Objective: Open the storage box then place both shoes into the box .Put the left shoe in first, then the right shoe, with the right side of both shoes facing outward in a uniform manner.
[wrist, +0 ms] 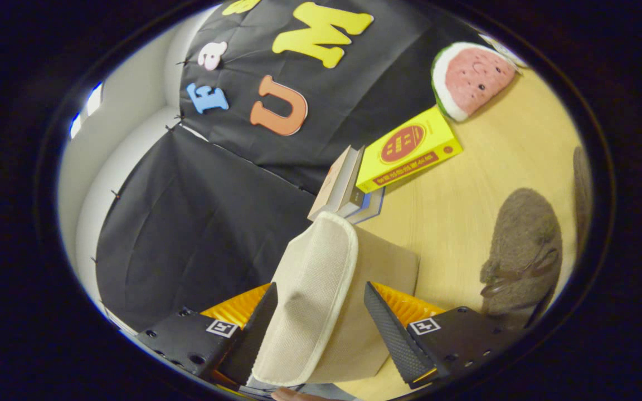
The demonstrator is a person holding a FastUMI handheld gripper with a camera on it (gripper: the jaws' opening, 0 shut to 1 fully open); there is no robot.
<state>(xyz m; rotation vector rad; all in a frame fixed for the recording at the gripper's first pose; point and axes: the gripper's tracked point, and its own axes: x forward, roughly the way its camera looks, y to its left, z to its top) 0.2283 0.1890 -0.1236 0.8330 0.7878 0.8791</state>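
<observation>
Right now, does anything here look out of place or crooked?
The beige lid flap of the storage box stands raised between the gripper fingers, as expected for opening. Beyond it, the yellow box leans tilted against a stack of books. A brown shoe lies on the table.

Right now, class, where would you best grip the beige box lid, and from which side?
Grip the piped front edge of the beige fabric lid, coming from the open front. The lid stands raised and thin between the gripper fingers, which flank it; whether both press it is unclear.
</observation>
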